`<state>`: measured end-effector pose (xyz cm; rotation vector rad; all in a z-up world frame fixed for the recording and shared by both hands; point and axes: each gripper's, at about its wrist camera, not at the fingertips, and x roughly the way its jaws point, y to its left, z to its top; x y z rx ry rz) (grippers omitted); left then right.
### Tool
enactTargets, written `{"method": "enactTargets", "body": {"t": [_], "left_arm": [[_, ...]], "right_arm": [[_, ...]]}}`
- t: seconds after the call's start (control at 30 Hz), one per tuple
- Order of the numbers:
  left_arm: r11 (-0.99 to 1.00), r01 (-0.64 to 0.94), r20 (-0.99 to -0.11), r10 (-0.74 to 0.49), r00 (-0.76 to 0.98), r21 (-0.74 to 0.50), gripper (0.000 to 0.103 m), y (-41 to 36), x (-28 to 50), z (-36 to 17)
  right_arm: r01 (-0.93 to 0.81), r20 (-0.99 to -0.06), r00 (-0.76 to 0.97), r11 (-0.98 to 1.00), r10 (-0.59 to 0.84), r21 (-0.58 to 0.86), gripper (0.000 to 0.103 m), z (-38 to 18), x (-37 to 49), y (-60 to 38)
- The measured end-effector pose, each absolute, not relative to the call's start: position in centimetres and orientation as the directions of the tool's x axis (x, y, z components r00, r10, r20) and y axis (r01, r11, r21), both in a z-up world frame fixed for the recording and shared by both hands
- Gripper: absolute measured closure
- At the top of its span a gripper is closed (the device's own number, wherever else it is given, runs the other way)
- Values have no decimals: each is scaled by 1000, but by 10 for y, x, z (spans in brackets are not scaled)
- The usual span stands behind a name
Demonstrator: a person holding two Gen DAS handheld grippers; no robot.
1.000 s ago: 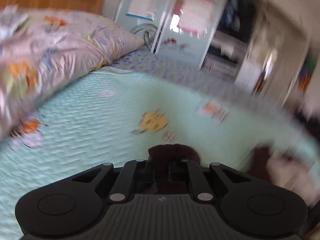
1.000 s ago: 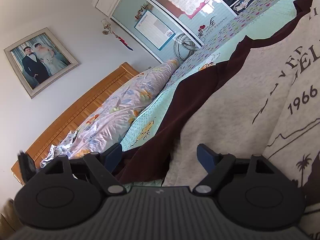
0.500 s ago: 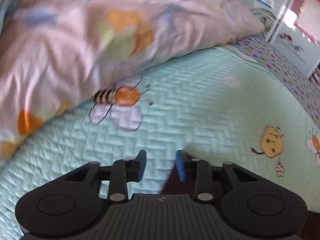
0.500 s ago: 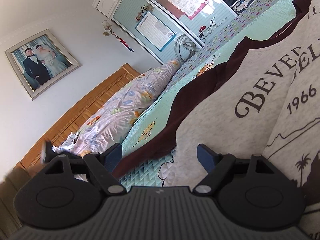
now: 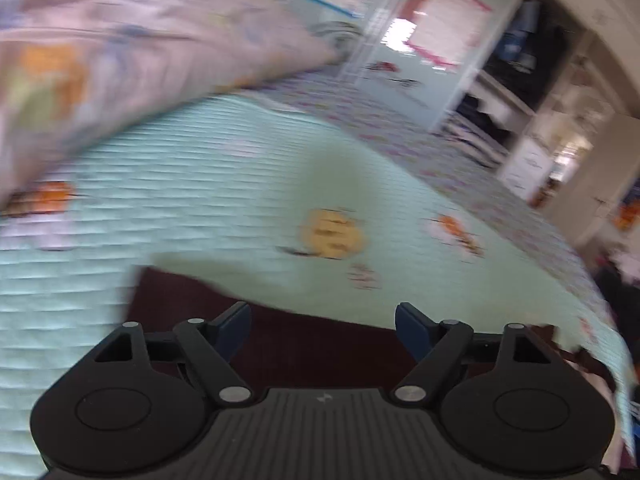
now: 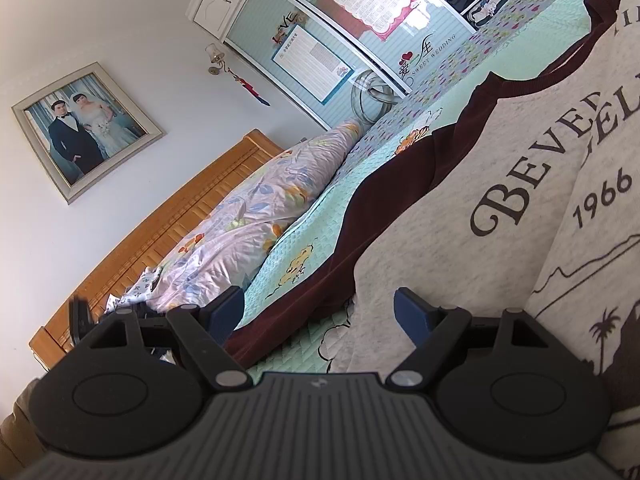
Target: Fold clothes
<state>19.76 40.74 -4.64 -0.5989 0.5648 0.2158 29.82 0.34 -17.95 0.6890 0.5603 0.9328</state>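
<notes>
Shirt [image 6: 500, 184], grey w/ maroon sleeves + "1966" print, flat on mint quilt [image 6: 304, 236] beside floral duvet [image 6: 256, 216], headboard [image 6: 168, 224] behind. Left gripper [image 5: 323, 326] above maroon sleeve [image 5: 304, 344] near quilt edge, jaws opening, pads off the cloth, view blurred. Right gripper [image 6: 319, 312] low over shirt hem, fingers spread wide, gripping nothing, grey body + sleeve edge in the gap.
</notes>
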Motion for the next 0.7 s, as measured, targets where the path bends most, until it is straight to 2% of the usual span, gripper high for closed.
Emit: {"method": "enactTargets", "body": {"t": [0.03,0.07,0.1,0.13,0.17,0.2,0.23,0.33,0.4,0.43,0.47,0.5,0.57,0.6,0.63,0.67,0.7], "left_arm": [[809,-309,-553,-24,833,-500,22,399,210,-59],[818,-306,-584,-45,810,-487,26,393,222,-75],[845,-363,-675,4,738,-393,32,391,235,-97],[865,-422,-725,106,681,-270,85,393,239,-113],[860,-447,-700,161,696,-247,98,403,233,-117],[829,-478,-693,163,703,-290,99,418,227,-118],[800,-522,-703,189,686,-295,99,430,222,-116],[781,-609,-737,329,591,-140,100,437,216,-103],[767,-632,-740,362,567,-109,100,433,212,-96],[770,-625,-726,356,588,-129,85,425,211,-90],[786,-597,-704,332,628,-162,64,414,211,-83],[810,-546,-675,281,683,-215,59,401,212,-76],[858,-370,-584,103,805,-357,45,366,215,-62],[878,-263,-536,10,844,-399,39,345,221,-61],[903,-183,-512,-47,858,-389,29,327,228,-64],[927,-209,-580,-11,814,-311,30,313,239,-77],[935,-306,-702,97,706,-178,34,303,254,-96]], "right_arm": [[-528,-139,485,416,863,741,20,-179,298,3],[-528,-139,485,415,863,741,20,-179,298,3],[-528,-138,485,415,864,741,20,-179,298,3],[-528,-138,484,414,864,742,20,-179,297,3],[-528,-137,484,413,864,742,20,-179,297,3],[-528,-135,483,411,865,743,20,-179,296,3],[-527,-132,482,407,866,746,20,-179,297,2],[-526,-123,479,396,869,752,20,-180,297,1],[-524,-116,476,387,872,759,20,-180,298,0],[-524,-113,475,384,873,760,19,-180,298,0],[-524,-110,474,380,874,762,19,-180,298,0],[-523,-106,473,376,875,765,19,-181,298,-1],[-520,-98,470,366,877,772,19,-181,299,-2],[-517,-94,469,359,878,777,19,-182,299,-3],[-515,-90,467,354,879,781,19,-182,300,-3],[-512,-90,466,351,880,784,19,-182,301,-3],[-510,-92,465,351,881,785,19,-182,302,-2]]}}
